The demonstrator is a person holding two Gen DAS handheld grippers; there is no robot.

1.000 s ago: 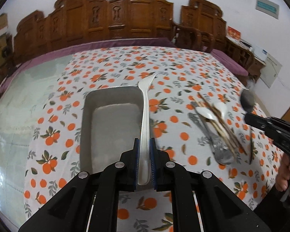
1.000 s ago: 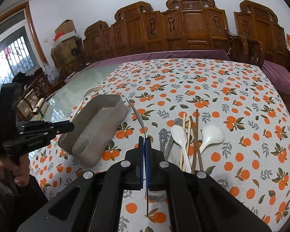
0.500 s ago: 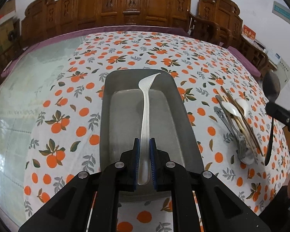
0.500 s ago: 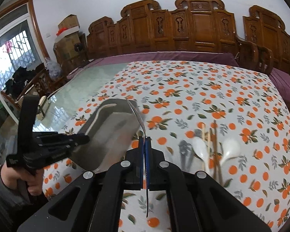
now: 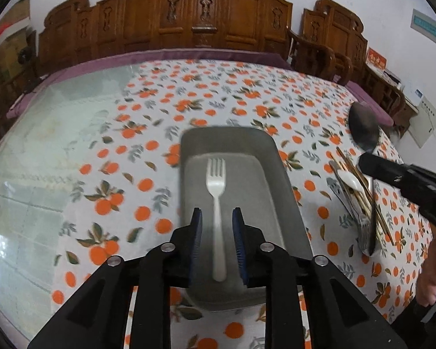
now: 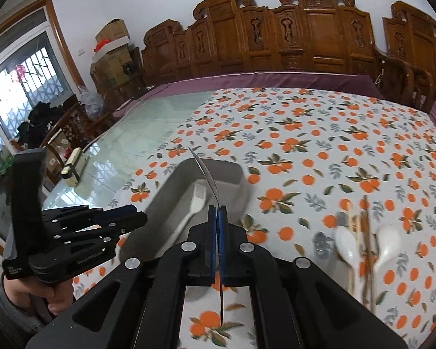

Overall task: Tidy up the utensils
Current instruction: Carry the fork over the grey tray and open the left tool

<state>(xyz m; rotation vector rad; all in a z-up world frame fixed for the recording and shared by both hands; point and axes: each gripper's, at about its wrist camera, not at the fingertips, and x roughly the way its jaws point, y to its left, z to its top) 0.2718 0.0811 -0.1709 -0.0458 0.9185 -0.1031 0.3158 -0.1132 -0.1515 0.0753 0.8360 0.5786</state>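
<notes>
A white plastic fork (image 5: 216,203) lies flat inside the grey rectangular tray (image 5: 279,174) on the orange-print tablecloth. My left gripper (image 5: 217,232) is open above the fork's handle, jaws on either side of it, not touching. My right gripper (image 6: 217,218) is shut on a metal spoon (image 6: 207,174), seen edge-on, held above the tray's near right side (image 6: 241,183). The spoon's bowl (image 5: 363,129) and the right gripper (image 5: 407,180) show at the right of the left wrist view. The fork also shows in the right wrist view (image 6: 193,206).
A pile of utensils (image 5: 357,197) lies right of the tray: white spoons (image 6: 388,244), wooden chopsticks (image 6: 366,238), metal pieces. Bare glass tabletop (image 5: 43,151) is left of the cloth. Carved wooden chairs (image 6: 311,32) line the far side.
My left gripper has opened and let the white fork drop flat into the tray. My right gripper has carried the metal spoon leftward over the tray.
</notes>
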